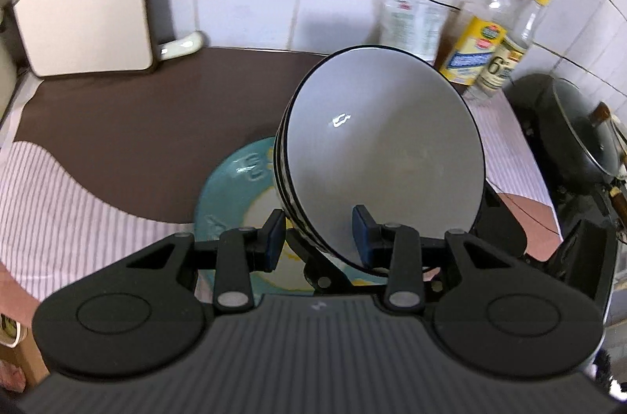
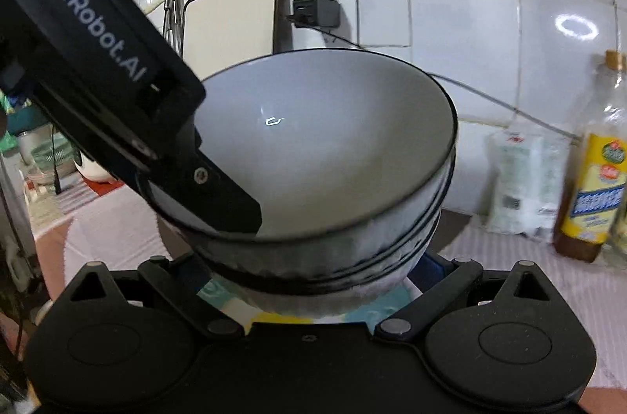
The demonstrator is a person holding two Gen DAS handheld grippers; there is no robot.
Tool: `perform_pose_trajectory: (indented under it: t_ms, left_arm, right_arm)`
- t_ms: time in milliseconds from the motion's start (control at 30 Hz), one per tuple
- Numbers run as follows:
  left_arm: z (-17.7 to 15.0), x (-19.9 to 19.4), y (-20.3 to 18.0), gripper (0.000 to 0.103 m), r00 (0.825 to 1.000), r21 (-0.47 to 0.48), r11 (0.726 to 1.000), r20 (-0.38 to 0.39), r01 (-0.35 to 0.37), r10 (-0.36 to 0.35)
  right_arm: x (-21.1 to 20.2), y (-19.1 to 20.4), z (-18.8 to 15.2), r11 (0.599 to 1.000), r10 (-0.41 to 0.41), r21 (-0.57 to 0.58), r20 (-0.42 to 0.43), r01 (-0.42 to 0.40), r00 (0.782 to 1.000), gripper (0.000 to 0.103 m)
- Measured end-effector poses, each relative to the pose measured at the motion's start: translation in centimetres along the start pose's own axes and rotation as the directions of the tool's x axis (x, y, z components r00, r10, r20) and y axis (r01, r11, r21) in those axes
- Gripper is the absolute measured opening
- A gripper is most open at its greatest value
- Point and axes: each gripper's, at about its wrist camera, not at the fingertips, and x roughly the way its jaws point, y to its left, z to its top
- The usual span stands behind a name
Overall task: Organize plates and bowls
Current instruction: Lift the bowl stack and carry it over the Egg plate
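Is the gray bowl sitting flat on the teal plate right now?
No, the gray bowl is tilted steeply above the teal plate.

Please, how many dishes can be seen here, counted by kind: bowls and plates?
Bowls: 1, grey with a black rim, tilted, its rim between the left gripper's fingers
Plates: 1, teal, under the bowl
Total: 2

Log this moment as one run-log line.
left gripper: shut on bowl rim | bowl: tilted, over plate | right gripper: open, at bowl base
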Motion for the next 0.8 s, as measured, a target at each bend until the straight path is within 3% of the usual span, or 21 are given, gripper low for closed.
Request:
perform_pose_trajectory:
  t_ms: [333,800]
  left_arm:
    - [-1.5,1.6,4.2,0.035,0.997,-0.054,0.998,-0.066,0.028,-0.032]
    - [-2.8,4.6,4.5,0.035,0.99,-0.059,0.997,-0.129,0.048,-0.056]
  right_arm:
    - [3.1,1.8,-0.6,1.0,-0.012,-0.013,-0.086,0.011,0.996,0.101]
    - [3.6,2.6,-3.5,0.999,-0.043,0.009,-0.164,0.045,0.985,0.101]
